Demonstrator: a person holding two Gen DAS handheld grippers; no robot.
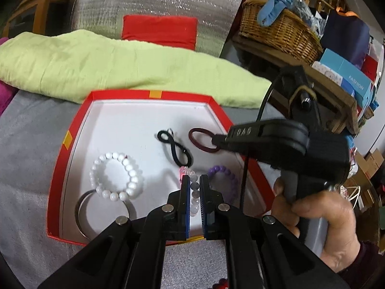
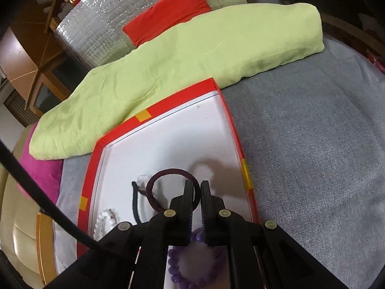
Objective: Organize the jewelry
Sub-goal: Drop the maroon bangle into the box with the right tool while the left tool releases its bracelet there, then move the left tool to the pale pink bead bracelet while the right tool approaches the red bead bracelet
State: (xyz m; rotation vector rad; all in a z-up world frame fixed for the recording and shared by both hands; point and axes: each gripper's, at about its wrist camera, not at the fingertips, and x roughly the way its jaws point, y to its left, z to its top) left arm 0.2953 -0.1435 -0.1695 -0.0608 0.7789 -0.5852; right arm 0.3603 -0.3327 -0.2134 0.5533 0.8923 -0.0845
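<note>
A red box lid [image 1: 57, 168] [image 2: 237, 139] with a white inside lies on grey cloth. In it are a white bead bracelet [image 1: 113, 195], a metal bangle [image 1: 78, 207], a black hair tie [image 1: 173, 154] [image 2: 135, 200] and a purple bead bracelet [image 1: 223, 169] [image 2: 178, 272]. My left gripper [image 1: 194, 179] hovers over the lid's near side, shut on a pink and grey bead bracelet [image 1: 195, 193] that runs between its pads. My right gripper [image 1: 216, 142] [image 2: 196, 185] reaches in from the right, shut on a maroon hair tie [image 1: 190, 136] [image 2: 173, 169] at its tips.
A folded light green blanket [image 1: 108, 65] lies right behind the lid, and a red cushion [image 1: 160, 30] leans on silver foil. At the right, a wicker basket [image 1: 281, 29] and blue boxes sit on a wooden shelf. A hand [image 1: 324, 228] holds the right gripper's handle.
</note>
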